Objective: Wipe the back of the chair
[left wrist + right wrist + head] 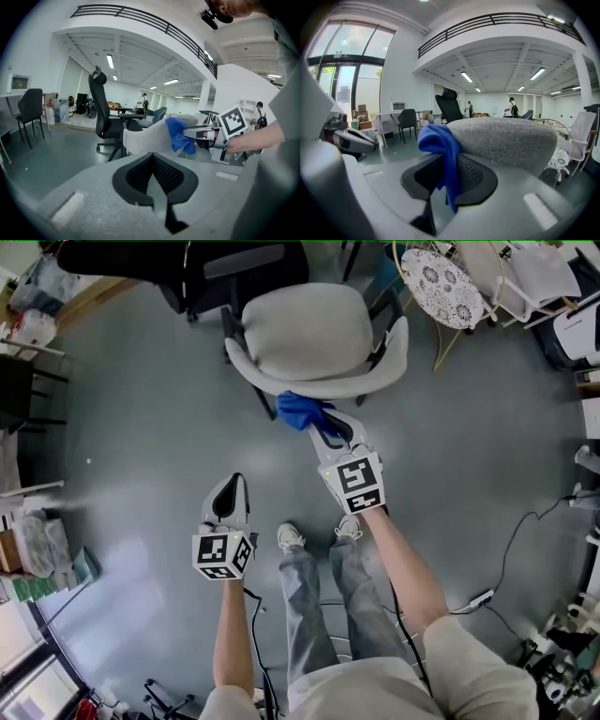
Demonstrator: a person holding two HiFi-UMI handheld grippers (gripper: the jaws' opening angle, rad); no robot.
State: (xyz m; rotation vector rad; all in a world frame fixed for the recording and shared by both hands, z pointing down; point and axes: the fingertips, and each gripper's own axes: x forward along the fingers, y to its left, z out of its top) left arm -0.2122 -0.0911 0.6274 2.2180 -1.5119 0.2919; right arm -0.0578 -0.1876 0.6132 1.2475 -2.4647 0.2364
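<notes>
Office hall: swivel chair [99, 105], mezzanine railing [497, 19], ceiling strip lights [109, 61].

Ahead of you stands the chair [319, 338]; the cloth [300, 409] in your right gripper [322, 427] touches its back. Your left gripper [231, 491] hangs left, nearer you, apart from it.
</notes>
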